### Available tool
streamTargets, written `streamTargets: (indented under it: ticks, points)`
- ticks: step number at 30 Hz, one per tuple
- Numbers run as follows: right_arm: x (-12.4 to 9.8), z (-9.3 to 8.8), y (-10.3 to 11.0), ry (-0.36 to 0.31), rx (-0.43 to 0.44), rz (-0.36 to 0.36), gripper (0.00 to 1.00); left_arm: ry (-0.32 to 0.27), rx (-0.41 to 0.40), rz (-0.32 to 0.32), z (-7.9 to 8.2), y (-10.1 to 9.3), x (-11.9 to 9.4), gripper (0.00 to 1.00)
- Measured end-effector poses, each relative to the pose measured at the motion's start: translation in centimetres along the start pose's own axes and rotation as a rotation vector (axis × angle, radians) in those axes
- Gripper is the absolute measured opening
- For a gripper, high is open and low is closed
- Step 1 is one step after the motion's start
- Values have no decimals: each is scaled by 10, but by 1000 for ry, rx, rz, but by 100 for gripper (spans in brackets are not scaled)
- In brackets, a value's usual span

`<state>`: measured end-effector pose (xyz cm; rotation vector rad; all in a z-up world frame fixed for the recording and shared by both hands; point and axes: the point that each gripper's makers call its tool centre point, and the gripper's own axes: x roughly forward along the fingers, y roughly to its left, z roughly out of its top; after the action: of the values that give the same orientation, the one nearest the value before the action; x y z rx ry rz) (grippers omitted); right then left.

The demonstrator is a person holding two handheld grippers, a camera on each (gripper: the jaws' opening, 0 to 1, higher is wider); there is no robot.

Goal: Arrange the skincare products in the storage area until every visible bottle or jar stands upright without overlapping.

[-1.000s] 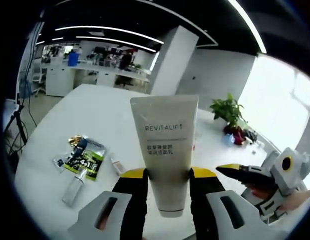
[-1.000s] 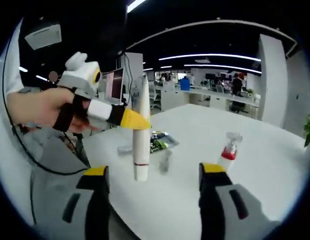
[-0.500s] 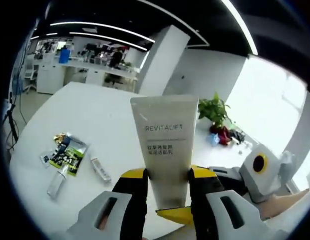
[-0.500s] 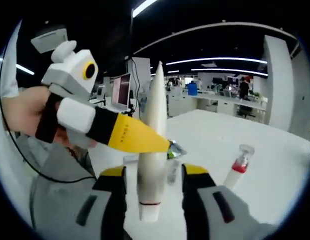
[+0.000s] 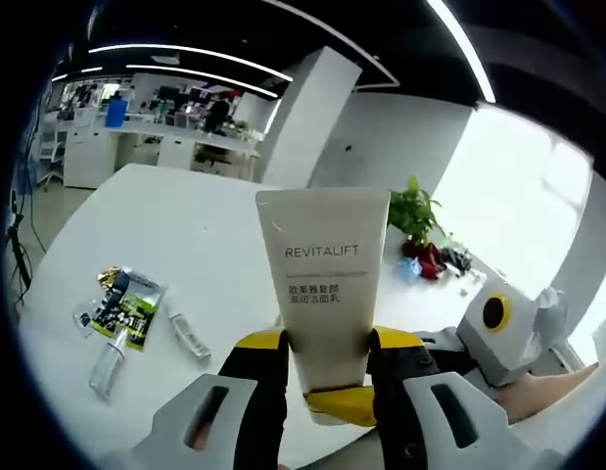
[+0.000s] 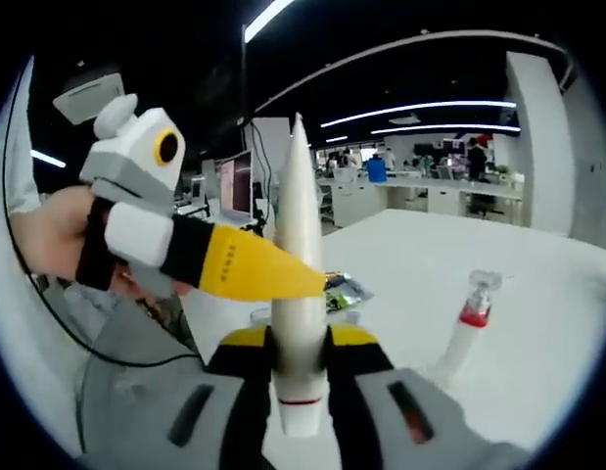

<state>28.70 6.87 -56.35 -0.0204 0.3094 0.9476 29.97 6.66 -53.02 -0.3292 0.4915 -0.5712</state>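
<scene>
A cream tube (image 5: 327,284) marked REVITALIFT is held up above the white table (image 5: 205,235), cap end down. My left gripper (image 5: 327,343) is shut on its lower part. In the right gripper view the same tube (image 6: 299,264) shows edge-on, and my right gripper (image 6: 299,345) is shut on it just above the cap. The left gripper's yellow jaw (image 6: 254,271) presses the tube from the left, held by a hand (image 6: 48,235). The right gripper (image 5: 493,328) reaches in under the tube.
On the table lie a green sachet (image 5: 126,308), a clear small bottle (image 5: 107,359) and a small tube (image 5: 188,335). A bottle with a red band (image 6: 466,328) stands tilted at the right. A potted plant (image 5: 415,211) sits at the far edge.
My right gripper's jaws went from wide open to shut on the tube's lower end. The left gripper kept its hold, and both views shifted a little.
</scene>
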Motion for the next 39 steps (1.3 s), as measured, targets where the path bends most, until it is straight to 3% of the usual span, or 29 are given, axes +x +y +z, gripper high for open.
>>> streamTargets:
  ticks: [5, 9, 16, 21, 26, 35, 39]
  points:
    - [-10, -1, 5, -42, 179, 108, 19, 33, 9, -98, -2, -11, -3, 29]
    - [-20, 0, 6, -50, 225, 178, 18, 55, 45, -205, -4, -23, -8, 27]
    - [-41, 12, 24, -84, 338, 396, 18, 84, 117, -390, 2, -45, -18, 27]
    - [-46, 18, 35, -87, 363, 485, 19, 126, 205, -506, 5, -59, -24, 26]
    - [-47, 26, 39, -120, 390, 553, 19, 146, 238, -547, 11, -62, -28, 25]
    - [-53, 37, 45, -147, 336, 655, 19, 191, 289, -654, 16, -71, -36, 20]
    - [-53, 40, 50, -153, 272, 683, 19, 217, 318, -690, 14, -76, -35, 18]
